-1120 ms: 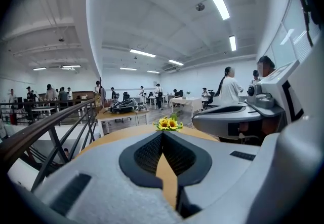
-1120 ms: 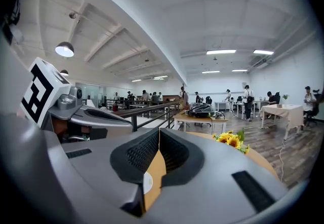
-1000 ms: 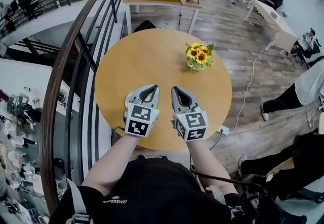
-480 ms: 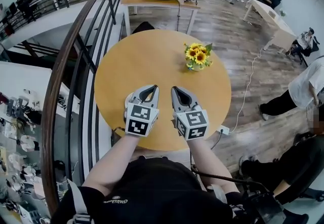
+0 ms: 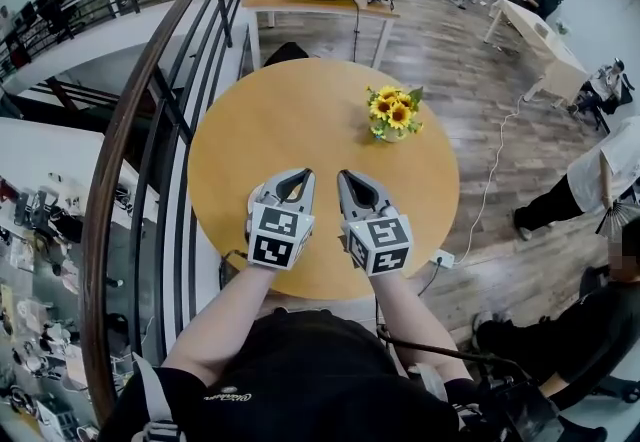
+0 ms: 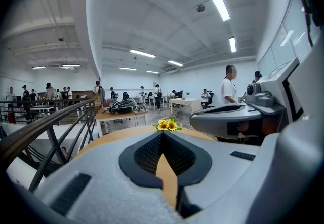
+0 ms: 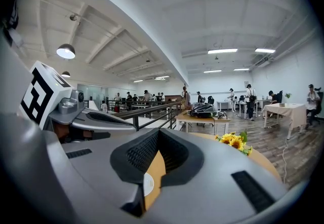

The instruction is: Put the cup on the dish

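No cup and no dish show in any view. My left gripper [image 5: 305, 172] and right gripper [image 5: 343, 175] hover side by side over the near part of the round wooden table [image 5: 290, 115], both pointing away from me. In the left gripper view the left gripper [image 6: 163, 133] has its jaws shut tip to tip with nothing between them, and only the table top shows through the gap. The right gripper [image 7: 158, 131] looks the same in its own view, shut and empty. Each gripper also sees its neighbour beside it.
A small pot of sunflowers [image 5: 393, 112] stands on the table's far right. A metal railing [image 5: 170, 100] runs along the left over a drop to a lower floor. A cable and power strip [image 5: 440, 257] lie on the floor at right, with people standing nearby.
Both grippers have stayed where they were. Only the people standing at the right edge have shifted.
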The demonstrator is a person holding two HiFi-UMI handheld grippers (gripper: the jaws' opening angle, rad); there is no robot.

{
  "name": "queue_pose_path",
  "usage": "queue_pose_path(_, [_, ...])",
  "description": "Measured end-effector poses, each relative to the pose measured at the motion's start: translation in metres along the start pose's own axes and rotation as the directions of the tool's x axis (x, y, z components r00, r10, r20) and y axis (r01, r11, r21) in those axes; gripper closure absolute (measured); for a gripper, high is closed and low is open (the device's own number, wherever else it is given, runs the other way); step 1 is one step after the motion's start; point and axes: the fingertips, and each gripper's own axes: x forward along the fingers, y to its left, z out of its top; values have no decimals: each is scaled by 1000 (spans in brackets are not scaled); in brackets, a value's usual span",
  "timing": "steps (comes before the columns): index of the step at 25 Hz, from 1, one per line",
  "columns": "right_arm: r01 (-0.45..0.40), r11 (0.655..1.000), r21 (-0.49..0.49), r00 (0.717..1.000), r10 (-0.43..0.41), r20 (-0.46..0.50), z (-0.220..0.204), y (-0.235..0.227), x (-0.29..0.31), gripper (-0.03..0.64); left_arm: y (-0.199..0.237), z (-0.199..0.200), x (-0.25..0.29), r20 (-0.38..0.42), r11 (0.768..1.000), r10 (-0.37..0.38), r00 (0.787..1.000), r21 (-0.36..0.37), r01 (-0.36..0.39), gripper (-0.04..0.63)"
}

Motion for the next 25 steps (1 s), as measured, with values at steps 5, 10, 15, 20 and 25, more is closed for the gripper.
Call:
queue_pose_path(5, [-6, 1000, 2, 1000, 6, -9, 0, 1, 3, 611, 1, 0, 0, -5, 1000, 0, 1000, -3, 0, 591])
queue_pose_path(10, [-13, 1000, 6, 1000, 13, -11, -5, 1, 7, 612, 4, -9, 4, -17, 1000, 6, 1000, -11, -6, 591])
queue_pose_path(15, [-18, 1000, 7, 1000, 18, -16, -6, -2, 10, 612, 4, -8, 9, -15, 1000, 3, 1000, -12, -3, 591])
queue_pose_path(20, [-23, 1000, 12, 1000, 23, -20, -6, -6, 12, 612, 1, -9, 14, -27, 1000, -3, 1000, -17, 3, 591])
queue_pose_path(25, [-26, 999, 18, 999, 27, -31, -9, -11, 10, 611, -6, -11, 18, -34, 1000, -9, 999, -25, 9, 591])
